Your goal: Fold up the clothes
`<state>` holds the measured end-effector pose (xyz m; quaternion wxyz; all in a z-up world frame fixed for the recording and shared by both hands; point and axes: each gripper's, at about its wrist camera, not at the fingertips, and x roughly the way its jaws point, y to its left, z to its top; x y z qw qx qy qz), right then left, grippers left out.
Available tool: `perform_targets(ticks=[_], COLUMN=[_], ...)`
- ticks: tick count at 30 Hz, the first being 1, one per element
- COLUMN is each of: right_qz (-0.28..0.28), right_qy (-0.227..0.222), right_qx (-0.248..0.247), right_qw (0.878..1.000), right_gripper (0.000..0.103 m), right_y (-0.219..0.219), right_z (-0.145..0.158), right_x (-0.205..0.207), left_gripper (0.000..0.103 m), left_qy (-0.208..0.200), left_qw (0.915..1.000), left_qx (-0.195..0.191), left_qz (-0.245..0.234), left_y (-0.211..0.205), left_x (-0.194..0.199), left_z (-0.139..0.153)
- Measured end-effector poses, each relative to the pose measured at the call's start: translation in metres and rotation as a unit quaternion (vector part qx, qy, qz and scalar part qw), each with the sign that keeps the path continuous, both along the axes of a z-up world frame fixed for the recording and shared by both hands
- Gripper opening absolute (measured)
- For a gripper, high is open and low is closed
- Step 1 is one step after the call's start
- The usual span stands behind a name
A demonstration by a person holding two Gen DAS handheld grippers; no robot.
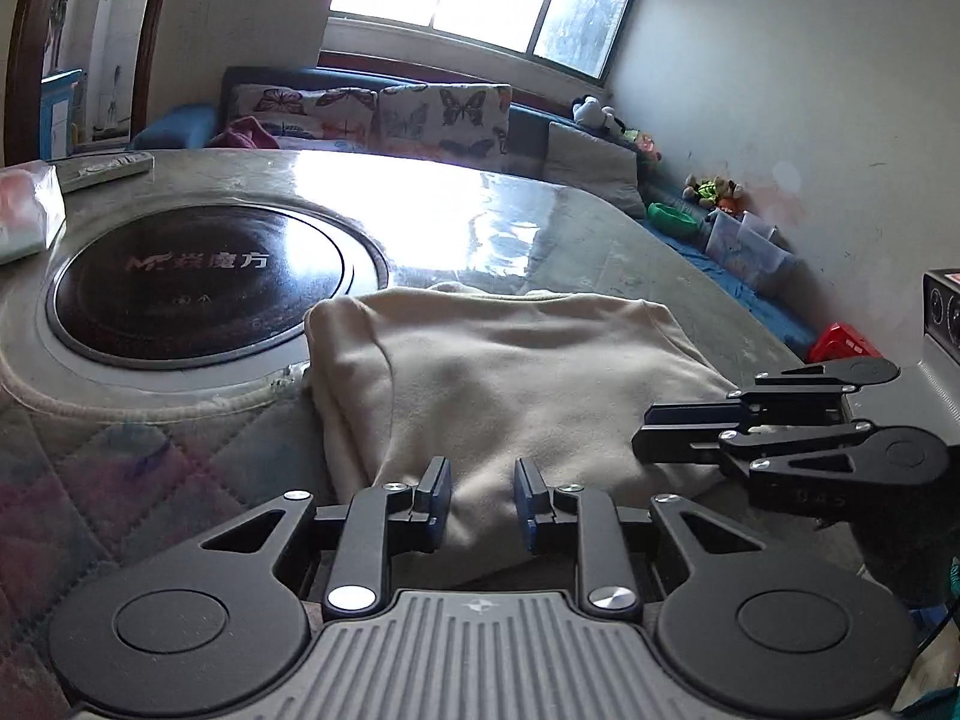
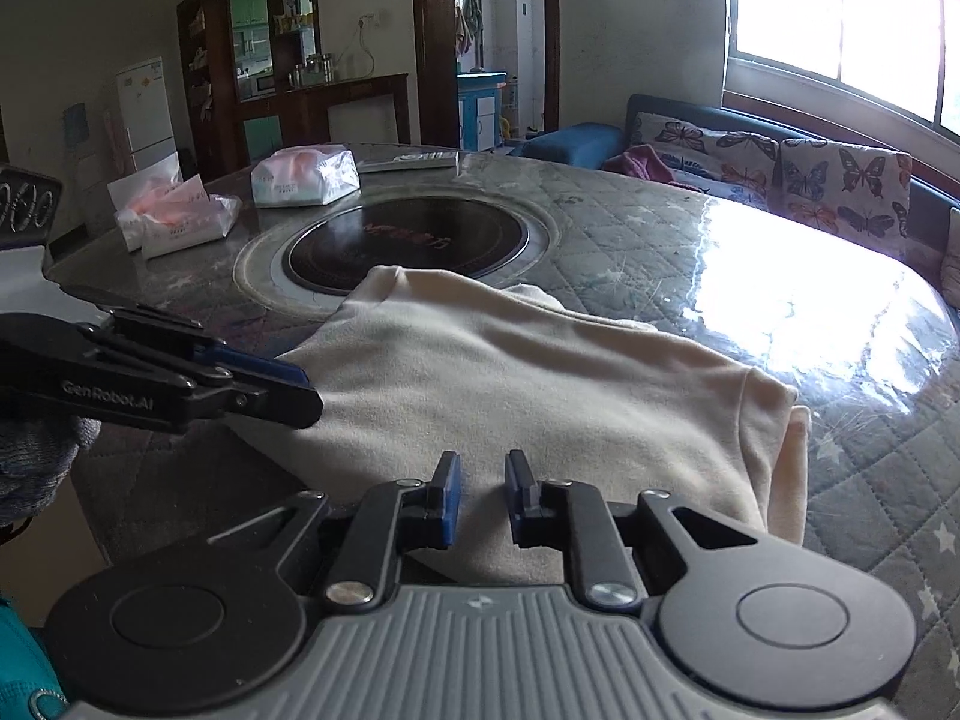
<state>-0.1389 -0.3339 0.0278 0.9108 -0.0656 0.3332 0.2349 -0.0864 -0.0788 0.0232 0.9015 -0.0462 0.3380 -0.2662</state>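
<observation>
The cream garment (image 1: 510, 372) lies as a part-folded block on the quilted table (image 2: 690, 252) near the inset hob (image 1: 198, 288), both the left gripper (image 1: 480, 495) and right gripper (image 2: 483, 492) slightly parted over its near edge holding nothing, so probably another fold or smoothing comes next.

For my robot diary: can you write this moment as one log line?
task: fold clothes | cream garment: folded on table | left gripper: open, empty | right gripper: open, empty

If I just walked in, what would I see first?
A cream fleece garment, partly folded, lies on the quilted round table. Both hand-held grippers, left and right, sit open at its near edge. Behind it, a round black cooktop is set in the table.
</observation>
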Motion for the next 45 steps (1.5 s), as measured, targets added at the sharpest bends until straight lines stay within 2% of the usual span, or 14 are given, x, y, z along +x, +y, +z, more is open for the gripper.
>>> perform_targets(ticks=[3, 8, 16, 19, 25, 31, 35, 40, 45], right_qz=[-0.001, -0.010, -0.030, -0.034, -0.069, -0.119, -0.143, -0.143, -0.145], right_qy=[-0.002, -0.010, 0.003, -0.001, -0.015, -0.015, 0.005, -0.004, 0.004], right_qx=[0.003, 0.008, 0.003, 0.001, 0.000, -0.003, -0.006, 0.002, -0.011], right_qw=[1.000, 1.000, 1.000, 0.999, 0.998, 0.993, 0.990, 0.990, 0.989], right_gripper=[0.016, 0.017, 0.018, 0.018, 0.018, 0.018, 0.018, 0.018, 0.018], right_y=[-0.002, -0.007, -0.016, -0.021, -0.035, -0.057, -0.067, -0.068, -0.063], right_z=[0.003, 0.009, 0.002, 0.006, 0.013, 0.006, -0.007, -0.004, -0.009], right_x=[0.000, 0.002, 0.009, 0.013, 0.037, 0.082, 0.100, 0.098, 0.103], left_gripper=[0.025, 0.026, 0.024, 0.025, 0.025, 0.025, 0.025, 0.026, 0.027], left_qy=[-0.002, -0.031, 0.002, 0.002, -0.008, 0.001, 0.000, -0.011, -0.019], left_qw=[1.0000, 0.9995, 0.9994, 0.9993, 0.9989, 0.9982, 0.9974, 0.9979, 0.9978], left_qx=[-0.001, -0.001, 0.015, 0.009, 0.014, 0.035, 0.047, 0.035, 0.051], left_qz=[-0.001, 0.000, 0.032, 0.035, 0.045, 0.049, 0.054, 0.053, 0.037], left_y=[0.001, -0.004, -0.001, 0.001, -0.001, -0.004, -0.004, -0.005, -0.018], left_x=[0.000, 0.008, 0.047, 0.058, 0.086, 0.106, 0.106, 0.102, 0.100], left_z=[0.007, 0.021, 0.008, 0.012, 0.019, 0.008, 0.003, 0.011, 0.011])
